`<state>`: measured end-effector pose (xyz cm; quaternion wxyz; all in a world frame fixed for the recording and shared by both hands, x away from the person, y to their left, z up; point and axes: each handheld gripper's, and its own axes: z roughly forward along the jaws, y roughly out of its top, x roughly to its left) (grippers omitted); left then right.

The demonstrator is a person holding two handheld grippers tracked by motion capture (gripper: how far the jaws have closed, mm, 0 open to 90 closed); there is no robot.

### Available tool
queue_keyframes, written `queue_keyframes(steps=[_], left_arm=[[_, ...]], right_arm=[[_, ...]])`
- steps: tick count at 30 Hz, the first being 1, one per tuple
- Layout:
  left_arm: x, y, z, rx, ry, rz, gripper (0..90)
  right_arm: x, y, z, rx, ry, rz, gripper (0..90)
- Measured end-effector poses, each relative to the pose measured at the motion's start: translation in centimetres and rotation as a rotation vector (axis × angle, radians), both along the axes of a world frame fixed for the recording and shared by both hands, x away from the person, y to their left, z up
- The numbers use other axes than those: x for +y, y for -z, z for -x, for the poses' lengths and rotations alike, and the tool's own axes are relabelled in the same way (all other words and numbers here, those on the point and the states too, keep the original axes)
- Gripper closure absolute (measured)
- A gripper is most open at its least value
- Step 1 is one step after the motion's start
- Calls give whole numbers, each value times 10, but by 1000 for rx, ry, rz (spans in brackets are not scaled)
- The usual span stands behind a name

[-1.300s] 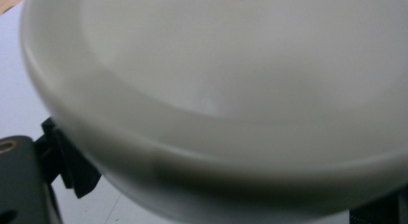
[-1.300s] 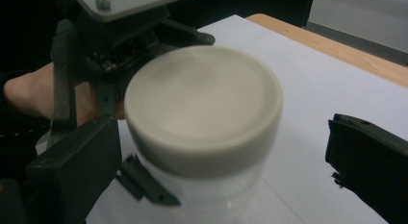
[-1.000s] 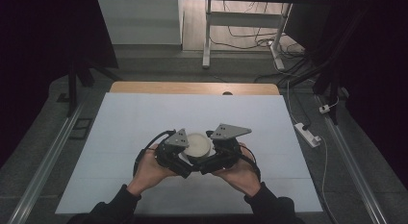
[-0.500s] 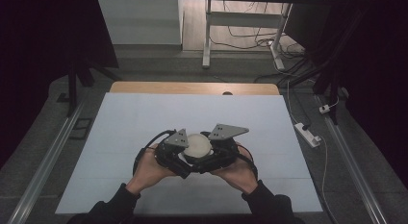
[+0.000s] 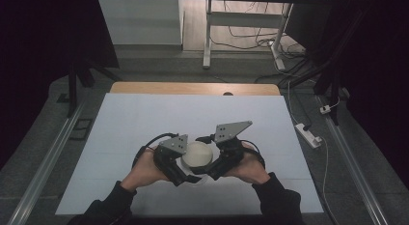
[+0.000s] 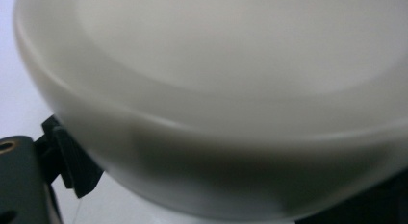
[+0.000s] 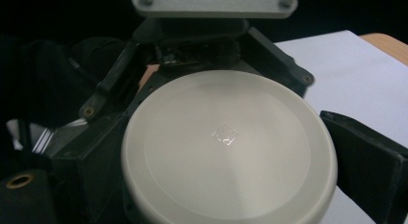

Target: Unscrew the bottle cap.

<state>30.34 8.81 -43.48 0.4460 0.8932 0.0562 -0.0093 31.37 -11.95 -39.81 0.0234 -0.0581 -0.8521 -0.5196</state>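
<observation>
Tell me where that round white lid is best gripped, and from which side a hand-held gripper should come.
Grip the round white lid across its rim, jaws on opposite edges, coming in level from the side. Its top is a broad, flat, smooth disc with nothing to pinch, and the rounded edge is the only part that offers purchase. In the high view the left hand-held gripper and right hand-held gripper already flank it from opposite sides.

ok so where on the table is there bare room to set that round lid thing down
Most of the white mat is bare: the far stretch up to the wooden table edge, and both side strips. It is crowded only near the front middle, where the left gripper and right gripper flank the round lid.
</observation>
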Motion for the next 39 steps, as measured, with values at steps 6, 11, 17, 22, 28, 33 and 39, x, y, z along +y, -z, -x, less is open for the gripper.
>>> queue_keyframes(steps=[6, 11, 17, 22, 28, 33, 39], left_arm=[[0, 3, -2, -3, -42, -11, 74], [2, 2, -5, -5, -120, -7, 74], [1, 0, -3, -33, -260, -26, 74], [-5, -1, 0, -37, -294, -35, 74], [-6, -3, 2, -40, -283, -24, 74], [-1, -5, 1, -26, -194, 0, 74], [0, -6, 3, -21, -68, 6, 74]], right_arm=[[-1, 3, -1, -36, 32, 1, 4], [-6, -6, -1, -22, 180, -34, 0], [2, -8, 7, -23, 330, -10, 0], [14, -4, 17, -98, 397, 28, 27], [16, 0, 20, -110, 413, 6, 74], [11, -3, 17, -81, 337, -18, 78], [3, -6, 11, -59, 153, -17, 79]])
